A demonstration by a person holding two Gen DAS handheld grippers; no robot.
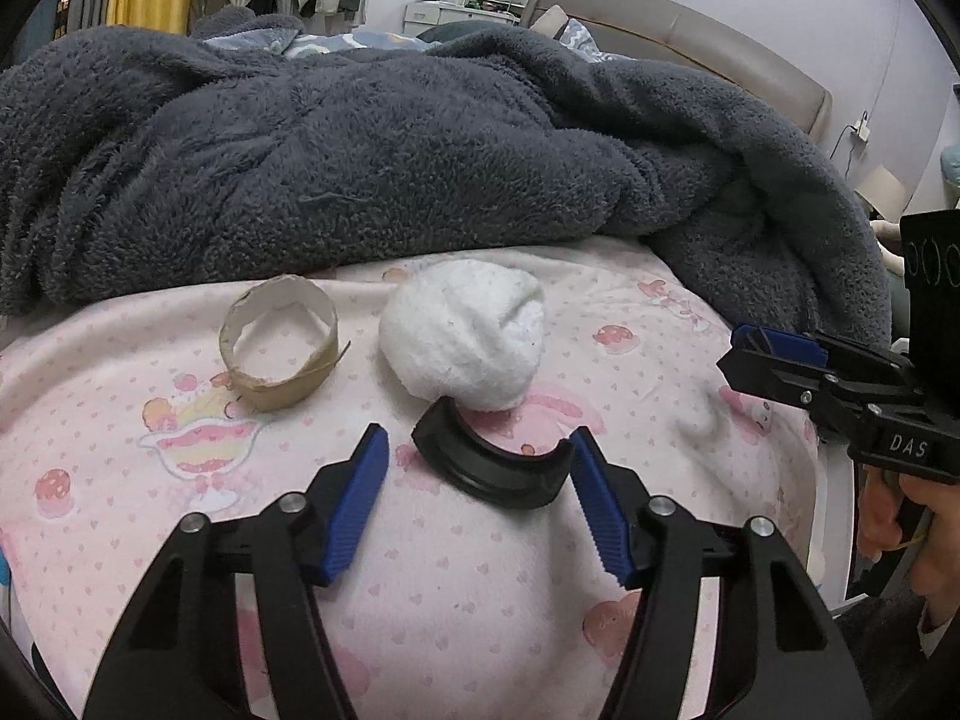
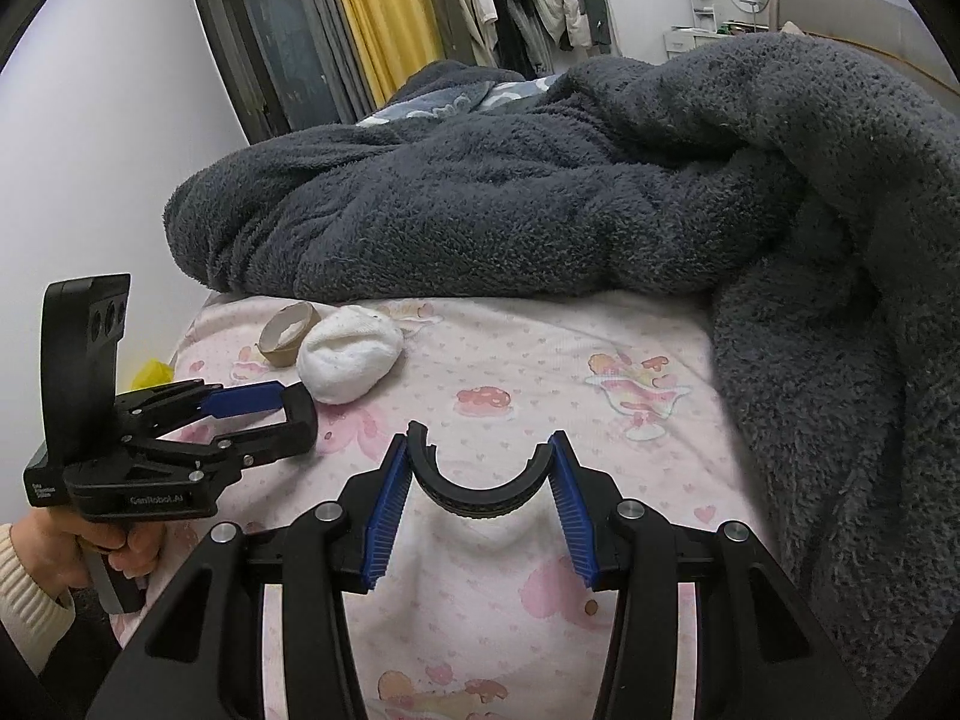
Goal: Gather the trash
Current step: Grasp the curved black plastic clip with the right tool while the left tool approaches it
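Observation:
A black half ring lies on the pink printed bedsheet between the blue pads of my left gripper. Its right end is at the right pad, while the left pad stands apart from it, so the jaws are open. My right gripper is shut on a second black half ring, whose two ends are pressed between the pads above the sheet. Just beyond lie a white fluffy ball and a brown cardboard tape core. The right gripper also shows at the edge of the left wrist view.
A thick dark grey fleece blanket is heaped across the bed behind the objects and down the right side. Something yellow shows past the bed's left edge. Clothes hang at the back wall, and a person's hands hold both grips.

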